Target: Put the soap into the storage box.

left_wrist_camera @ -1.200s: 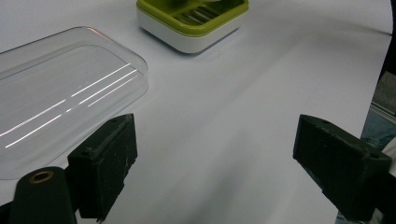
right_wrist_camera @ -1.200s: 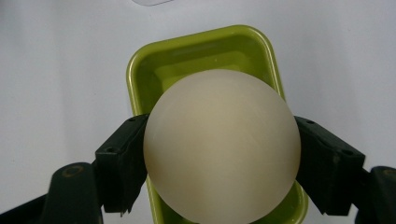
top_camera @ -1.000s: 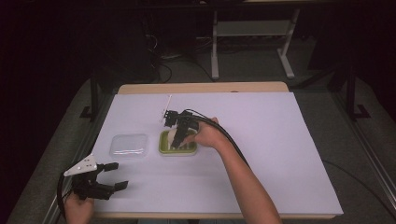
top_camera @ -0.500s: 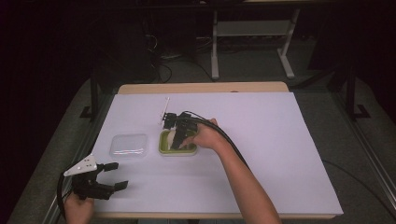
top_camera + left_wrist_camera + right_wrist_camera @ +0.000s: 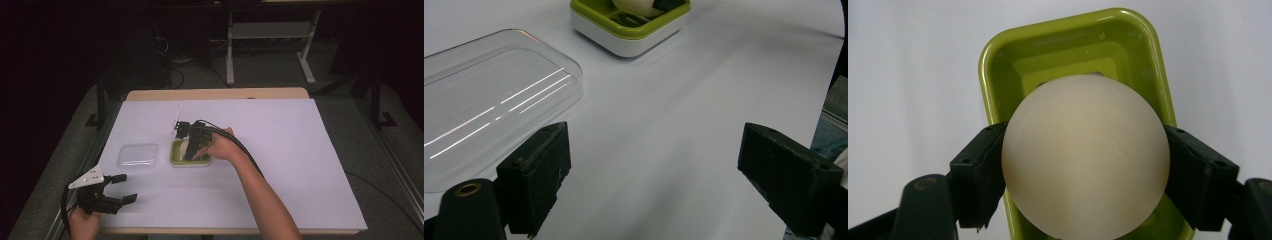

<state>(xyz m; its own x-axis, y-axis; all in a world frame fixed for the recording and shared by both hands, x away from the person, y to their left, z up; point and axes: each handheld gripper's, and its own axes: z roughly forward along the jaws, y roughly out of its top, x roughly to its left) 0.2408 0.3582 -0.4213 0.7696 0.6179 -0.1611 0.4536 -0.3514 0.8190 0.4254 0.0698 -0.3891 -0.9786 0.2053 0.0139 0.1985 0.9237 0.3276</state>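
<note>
Right claw (image 5: 1083, 165) grips the cream round soap bar (image 5: 1085, 155) over the green rectangular plastic dish (image 5: 190, 154) at desk centre. Left claw (image 5: 122, 189), jaws apart and empty, at 7 o'clock.

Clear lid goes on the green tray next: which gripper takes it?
Left. The left gripper is open near the lid; the right gripper is clamped on the ball over the tray.

Your cream ball (image 5: 1085, 157) hid most of the green dish's (image 5: 998, 55) floor; the clear lid (image 5: 484, 95) ran off the left edge.
</note>
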